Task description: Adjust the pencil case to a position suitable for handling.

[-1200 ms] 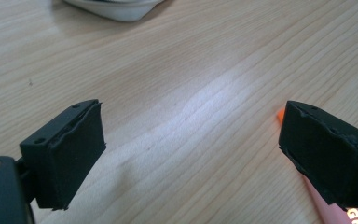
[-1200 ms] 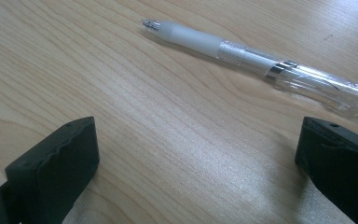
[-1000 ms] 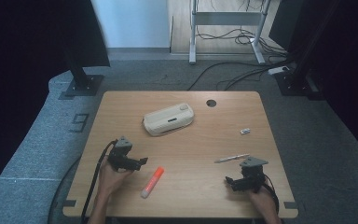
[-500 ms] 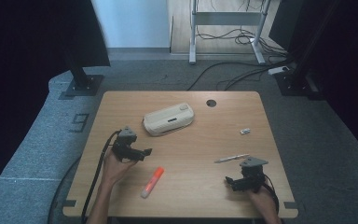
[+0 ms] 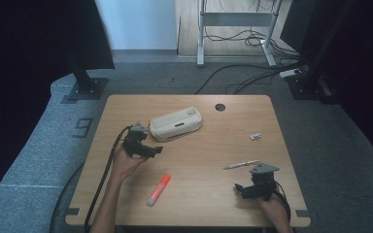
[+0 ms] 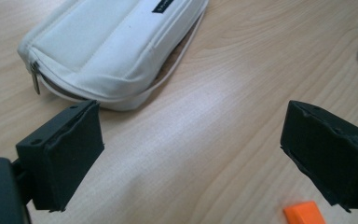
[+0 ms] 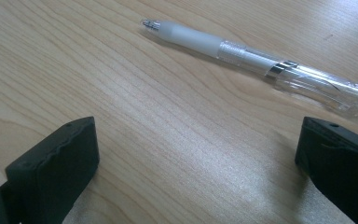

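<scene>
Left gripper [image 5: 151, 149] now nearer, jaws apart; white pouch [image 5: 176, 124] just beyond

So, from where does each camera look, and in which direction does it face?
High view: above the person's side, facing forward and down on the table; forearms, left gripper and right gripper show.
Left gripper view: on the left gripper, facing the white pouch; open jaws show.
Right gripper view: on the right gripper, facing the pen; open jaws show.
Shared: the high and left gripper views both show the pouch and the orange marker.
</scene>
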A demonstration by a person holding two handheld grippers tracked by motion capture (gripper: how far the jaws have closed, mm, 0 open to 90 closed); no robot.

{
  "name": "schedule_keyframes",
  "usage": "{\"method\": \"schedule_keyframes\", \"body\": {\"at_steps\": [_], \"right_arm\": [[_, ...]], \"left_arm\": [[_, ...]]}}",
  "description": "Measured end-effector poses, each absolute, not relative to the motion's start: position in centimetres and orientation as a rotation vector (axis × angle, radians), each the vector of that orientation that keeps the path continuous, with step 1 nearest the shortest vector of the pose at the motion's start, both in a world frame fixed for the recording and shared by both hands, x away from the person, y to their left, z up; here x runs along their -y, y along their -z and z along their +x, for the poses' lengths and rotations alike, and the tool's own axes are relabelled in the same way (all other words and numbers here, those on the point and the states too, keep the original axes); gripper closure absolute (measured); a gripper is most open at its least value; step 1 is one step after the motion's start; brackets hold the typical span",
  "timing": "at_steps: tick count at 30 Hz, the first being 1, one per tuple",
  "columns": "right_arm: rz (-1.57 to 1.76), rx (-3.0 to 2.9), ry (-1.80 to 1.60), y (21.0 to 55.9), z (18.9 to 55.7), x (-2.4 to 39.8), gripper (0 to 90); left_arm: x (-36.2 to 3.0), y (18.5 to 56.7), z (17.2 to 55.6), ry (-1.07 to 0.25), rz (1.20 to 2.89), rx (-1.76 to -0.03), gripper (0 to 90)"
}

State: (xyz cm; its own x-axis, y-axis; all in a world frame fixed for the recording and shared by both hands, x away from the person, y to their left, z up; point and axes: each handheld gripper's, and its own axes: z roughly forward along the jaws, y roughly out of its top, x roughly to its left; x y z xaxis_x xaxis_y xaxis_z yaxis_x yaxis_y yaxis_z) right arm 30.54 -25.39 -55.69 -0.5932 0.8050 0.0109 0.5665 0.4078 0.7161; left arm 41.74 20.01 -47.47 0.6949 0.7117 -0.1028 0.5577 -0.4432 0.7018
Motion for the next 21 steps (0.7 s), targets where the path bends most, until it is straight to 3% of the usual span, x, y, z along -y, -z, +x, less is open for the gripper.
{"method": "schedule_keyframes", "body": {"at_steps": [21], "right_arm": [[1.187,-2.332,-0.992,55.7,30.5,25.4,0.0]], "left_arm": [[-18.5,47.0,46.1,-0.271,2.234,-0.953,7.5]]}}
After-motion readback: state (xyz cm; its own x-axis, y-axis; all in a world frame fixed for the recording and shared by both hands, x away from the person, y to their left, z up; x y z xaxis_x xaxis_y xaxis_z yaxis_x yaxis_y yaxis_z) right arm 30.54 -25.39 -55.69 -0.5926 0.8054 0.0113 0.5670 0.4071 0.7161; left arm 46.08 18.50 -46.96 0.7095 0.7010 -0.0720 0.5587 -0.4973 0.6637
